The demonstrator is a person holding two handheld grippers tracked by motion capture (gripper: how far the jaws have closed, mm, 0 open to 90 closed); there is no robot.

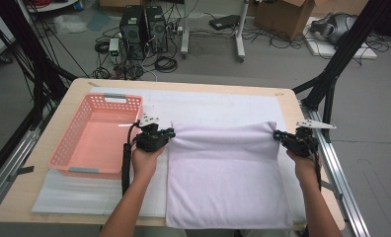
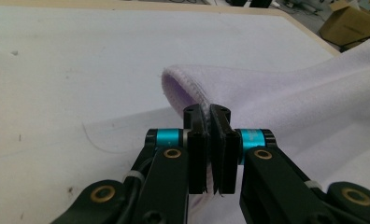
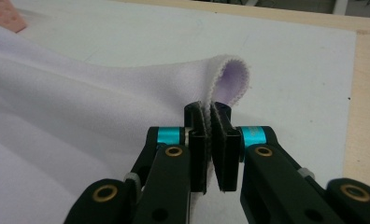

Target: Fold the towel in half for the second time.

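Note:
A pale lilac towel (image 1: 223,173) lies on the white mat, its far edge lifted and rolled toward the person. My left gripper (image 1: 170,133) is shut on the towel's far left corner (image 2: 192,88), the cloth pinched between its jaws. My right gripper (image 1: 277,135) is shut on the far right corner (image 3: 230,74), which curls up above its jaws. In the left gripper view the left gripper (image 2: 210,114) holds the hem; the right gripper (image 3: 209,112) does the same in its own view. Both hands hold the edge a little above the table.
A pink plastic basket (image 1: 109,106) stands on the table's left, close to my left hand. A white mat (image 1: 213,106) covers the wooden table (image 1: 75,94). Black frame struts rise at the right edge; computers and cables sit on the floor behind.

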